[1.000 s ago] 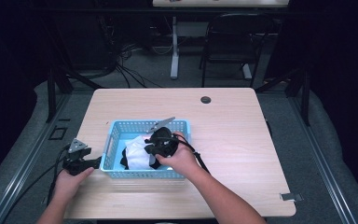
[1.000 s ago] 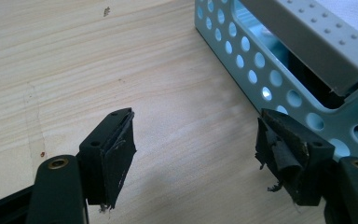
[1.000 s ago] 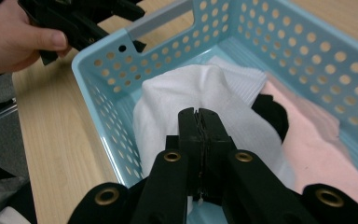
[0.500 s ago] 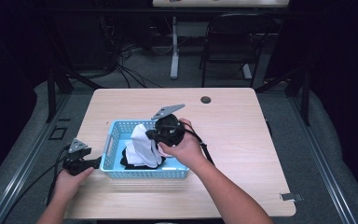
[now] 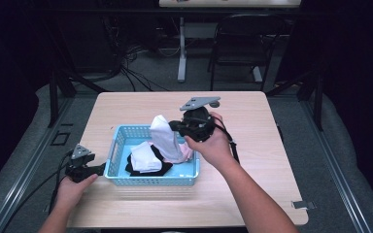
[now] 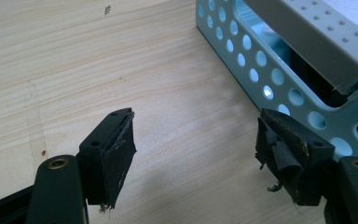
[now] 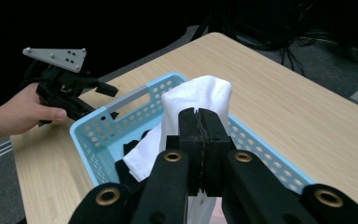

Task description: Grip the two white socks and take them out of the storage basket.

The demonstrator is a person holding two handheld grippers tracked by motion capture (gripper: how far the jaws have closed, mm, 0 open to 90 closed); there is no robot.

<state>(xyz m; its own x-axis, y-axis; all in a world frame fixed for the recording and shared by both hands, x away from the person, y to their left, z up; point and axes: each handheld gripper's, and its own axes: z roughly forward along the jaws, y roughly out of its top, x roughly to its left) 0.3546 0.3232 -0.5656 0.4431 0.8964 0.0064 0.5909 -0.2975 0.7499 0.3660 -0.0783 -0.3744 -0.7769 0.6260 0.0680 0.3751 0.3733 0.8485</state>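
My right fingers (image 7: pixel 200 122) are clamped on a soft white cloth sock (image 5: pixel 165 138), which hangs limp above the perforated light-blue plastic basket (image 5: pixel 150 177) near the counter's front-left edge. It looks light and floppy, so pinching a fold suffices. My left fingers (image 6: pixel 198 154) stand apart, empty, beside the basket's left wall.

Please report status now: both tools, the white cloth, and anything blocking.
Right tool shut on white cloth, lifted above blue basket. Left tool open, beside basket's end wall. Nothing blocking.
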